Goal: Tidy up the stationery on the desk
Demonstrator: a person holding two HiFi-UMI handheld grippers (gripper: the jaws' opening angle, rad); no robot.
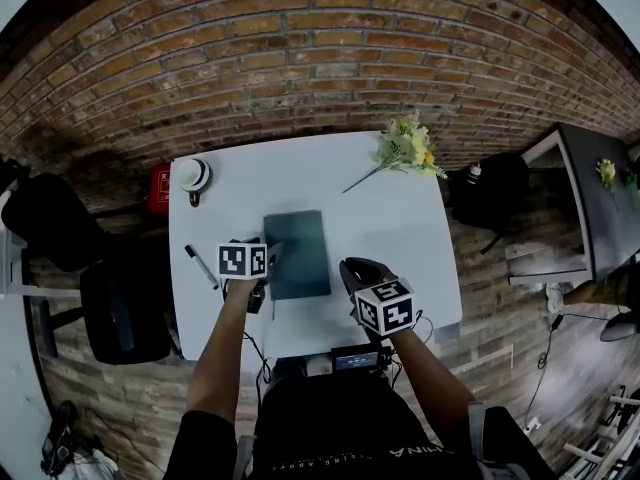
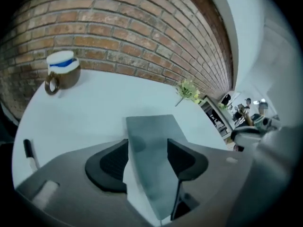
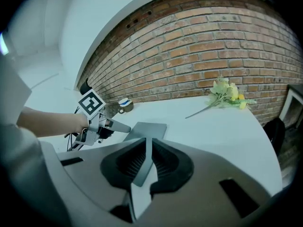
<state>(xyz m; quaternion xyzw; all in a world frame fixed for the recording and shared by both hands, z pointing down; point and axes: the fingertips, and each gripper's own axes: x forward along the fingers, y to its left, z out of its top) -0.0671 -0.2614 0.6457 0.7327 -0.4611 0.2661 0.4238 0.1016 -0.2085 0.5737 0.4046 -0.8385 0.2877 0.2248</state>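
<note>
Dark notebook (image 1: 298, 253) flat at centre frame on the white counter (image 1: 400, 218), marker (image 1: 201, 266) lying left of it. Left tongs (image 2: 147, 157) spread wide at its left edge, gripping nothing; right tongs (image 3: 147, 162) all but closed, empty, lower right. Liable to skid away or slip free if pinched on so thin an edge.

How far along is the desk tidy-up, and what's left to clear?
Done: nothing clearly put away; the notebook lies flat in the middle of the desk. In hand: nothing gripped; the open left tool sits at the notebook's left edge, and the right tool is empty, jaws nearly together. Left: the marker loose near the desk's left edge, probably the notebook too.
</note>
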